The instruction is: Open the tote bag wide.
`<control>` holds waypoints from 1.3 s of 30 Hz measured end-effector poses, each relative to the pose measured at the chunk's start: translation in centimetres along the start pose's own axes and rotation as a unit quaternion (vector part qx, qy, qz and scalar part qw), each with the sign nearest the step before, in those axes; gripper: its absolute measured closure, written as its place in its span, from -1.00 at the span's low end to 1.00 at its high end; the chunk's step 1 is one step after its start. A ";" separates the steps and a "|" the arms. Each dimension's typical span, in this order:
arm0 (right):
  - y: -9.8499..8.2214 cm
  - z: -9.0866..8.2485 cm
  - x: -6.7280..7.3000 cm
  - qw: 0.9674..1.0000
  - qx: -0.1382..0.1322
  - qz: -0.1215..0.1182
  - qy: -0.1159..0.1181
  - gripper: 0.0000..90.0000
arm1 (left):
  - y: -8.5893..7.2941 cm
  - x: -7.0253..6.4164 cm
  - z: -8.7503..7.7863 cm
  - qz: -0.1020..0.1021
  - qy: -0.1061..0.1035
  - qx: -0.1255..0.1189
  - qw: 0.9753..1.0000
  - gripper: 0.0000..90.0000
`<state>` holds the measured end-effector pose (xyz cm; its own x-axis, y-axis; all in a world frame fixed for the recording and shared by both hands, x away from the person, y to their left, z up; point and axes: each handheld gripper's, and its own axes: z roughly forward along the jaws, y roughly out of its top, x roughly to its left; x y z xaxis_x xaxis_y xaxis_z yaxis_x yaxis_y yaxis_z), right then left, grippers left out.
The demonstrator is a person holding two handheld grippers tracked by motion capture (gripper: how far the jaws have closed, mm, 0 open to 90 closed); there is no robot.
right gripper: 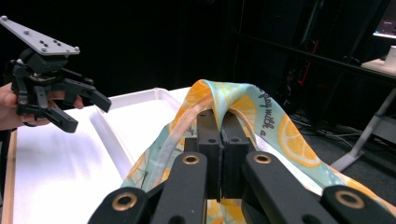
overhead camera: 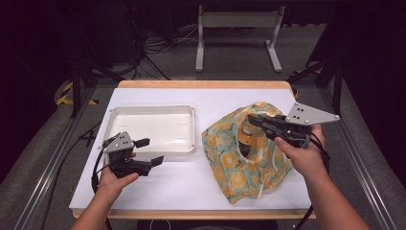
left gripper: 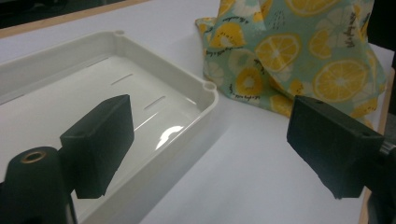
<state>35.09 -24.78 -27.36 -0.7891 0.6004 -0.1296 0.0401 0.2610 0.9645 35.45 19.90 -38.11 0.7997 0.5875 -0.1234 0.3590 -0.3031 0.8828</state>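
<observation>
High view is showing the right gripper (overhead camera: 253, 120) pinching the top edge of a lemon-print cloth bag (overhead camera: 230, 167), which is sitting on the right half of the white table (overhead camera: 182, 187), just right of a shallow white tray (overhead camera: 153, 129). In the right gripper view the jaws are pressing together with the rim of the bag (right gripper: 280, 135) draped over them, so the gripper (right gripper: 219, 140) is grasping that fabric and lifting the mouth open; something orange is peeking from inside the bag in the high view, though what it is cannot be told.

The left gripper (overhead camera: 148, 152) is hovering over the near edge of the tray, its jaws spread and holding nothing; the left gripper view is looking past those parted jaws at the tray (left gripper: 205, 100) and the bag (left gripper: 299, 60) beyond.

By my judgement the work is sitting at an early stage: the bag's mouth is being held open, but the tray is lying bare, so anything meant to move from bag to tray is yet to be taken out, probably by the free left gripper.
</observation>
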 end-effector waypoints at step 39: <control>0.8 3.0 1.3 0.999 -0.011 -0.002 0.036 1.00 | 4.9 -4.1 5.4 0.031 -0.065 -0.028 0.997 -0.67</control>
<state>35.94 -21.50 -27.44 -0.8308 0.5439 -0.1177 0.0235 0.2455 0.9691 36.54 12.03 -35.73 0.8767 0.4653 -0.1218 0.2822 -0.2925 0.9137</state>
